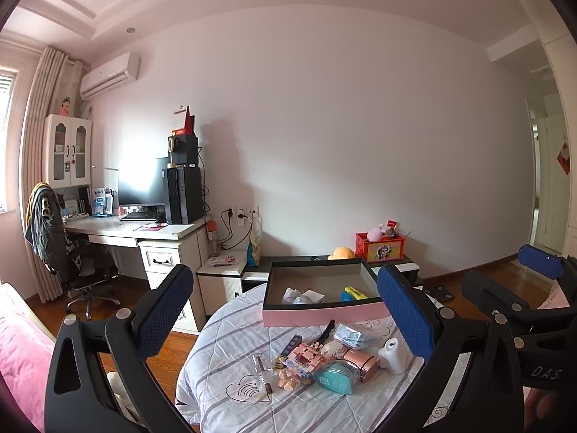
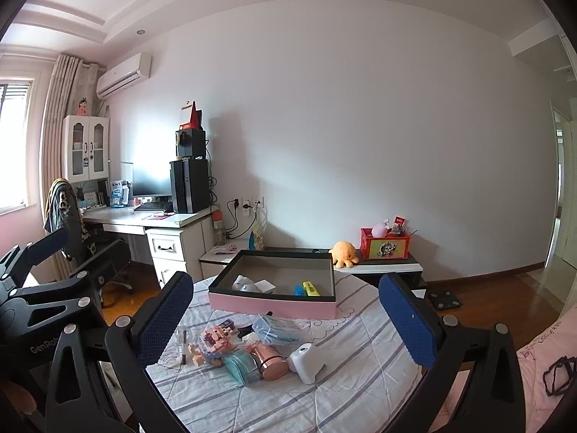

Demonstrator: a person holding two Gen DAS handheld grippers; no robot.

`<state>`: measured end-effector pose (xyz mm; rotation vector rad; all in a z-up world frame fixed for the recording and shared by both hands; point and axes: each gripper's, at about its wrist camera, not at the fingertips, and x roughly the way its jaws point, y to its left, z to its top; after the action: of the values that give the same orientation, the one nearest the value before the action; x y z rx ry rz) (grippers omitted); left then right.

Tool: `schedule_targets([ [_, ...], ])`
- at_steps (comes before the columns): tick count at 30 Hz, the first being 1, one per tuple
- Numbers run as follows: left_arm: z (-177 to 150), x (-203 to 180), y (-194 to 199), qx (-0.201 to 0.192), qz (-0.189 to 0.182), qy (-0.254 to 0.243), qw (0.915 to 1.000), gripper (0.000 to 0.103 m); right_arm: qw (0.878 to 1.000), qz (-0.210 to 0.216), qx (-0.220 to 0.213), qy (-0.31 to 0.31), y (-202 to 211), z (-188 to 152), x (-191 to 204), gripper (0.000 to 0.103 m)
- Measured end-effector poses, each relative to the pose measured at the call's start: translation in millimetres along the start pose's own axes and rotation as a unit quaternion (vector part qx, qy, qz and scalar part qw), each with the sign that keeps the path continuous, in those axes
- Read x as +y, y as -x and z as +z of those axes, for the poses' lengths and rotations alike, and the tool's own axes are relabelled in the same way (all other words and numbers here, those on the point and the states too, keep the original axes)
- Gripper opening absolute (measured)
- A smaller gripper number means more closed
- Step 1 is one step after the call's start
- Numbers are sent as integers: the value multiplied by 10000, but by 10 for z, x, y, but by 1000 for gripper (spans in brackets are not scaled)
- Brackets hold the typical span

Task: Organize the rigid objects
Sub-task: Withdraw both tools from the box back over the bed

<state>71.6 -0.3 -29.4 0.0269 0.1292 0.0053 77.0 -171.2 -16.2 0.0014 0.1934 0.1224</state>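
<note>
A pink box (image 1: 324, 314) with a dark rim stands at the far side of a round table (image 1: 223, 379) under a striped cloth. It holds a white item, a blue and a yellow piece (image 1: 355, 292). In front lies a pile: a pink brick figure (image 1: 304, 355), a teal case (image 1: 337, 377), a rose-gold jar (image 1: 362, 359), a white device (image 1: 393, 355), a blue packet (image 1: 351, 335). My left gripper (image 1: 288, 310) is open and empty above the pile. My right gripper (image 2: 288, 314) is open and empty, also above the pile (image 2: 252, 353); the box (image 2: 274, 306) lies beyond it.
A white desk (image 1: 144, 231) with a computer and an office chair (image 1: 65, 252) stand at the left. A low cabinet (image 2: 382, 269) behind the table carries an orange plush and a red box. Pink bedding lies at both sides. Wooden floor runs to a doorway on the right.
</note>
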Motion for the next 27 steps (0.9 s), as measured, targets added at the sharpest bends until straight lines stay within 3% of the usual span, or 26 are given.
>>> schedule_targets([
  [17,-26,33,2,68,81,55,9999,103,10000,22,84,23,-40,-58,61,103],
  [27,-170,52,-190,323,-4,78,9994,103,9995,53,300,27,-206,-133,53,103],
])
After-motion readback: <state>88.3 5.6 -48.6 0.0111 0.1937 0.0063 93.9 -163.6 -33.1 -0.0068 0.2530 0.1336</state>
